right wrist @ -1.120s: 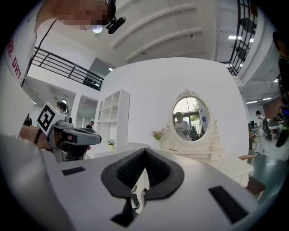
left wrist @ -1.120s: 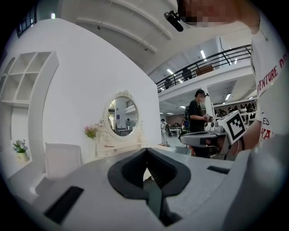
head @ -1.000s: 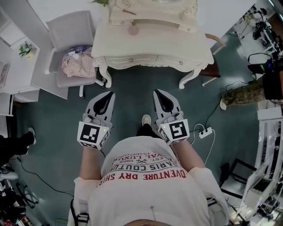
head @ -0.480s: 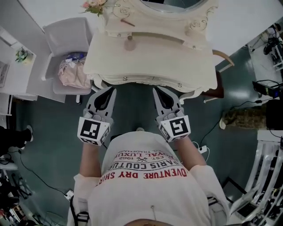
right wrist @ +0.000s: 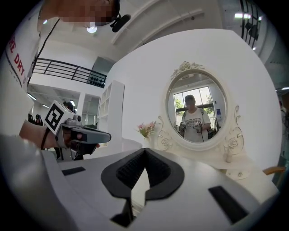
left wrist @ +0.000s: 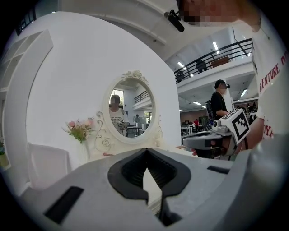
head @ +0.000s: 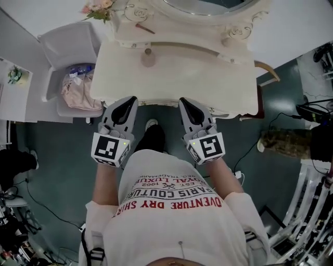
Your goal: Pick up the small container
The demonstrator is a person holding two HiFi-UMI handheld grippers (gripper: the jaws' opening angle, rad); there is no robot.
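Pale dressing table with small container, flowers, perhaps a stick beyond.

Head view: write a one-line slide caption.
Left gripper and right gripper, both shut and empty, at the front edge of the dressing table; small container sits farther back.

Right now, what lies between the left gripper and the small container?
Only bare dressing table top, seen in the head view: nothing stands between the left gripper and the small container.
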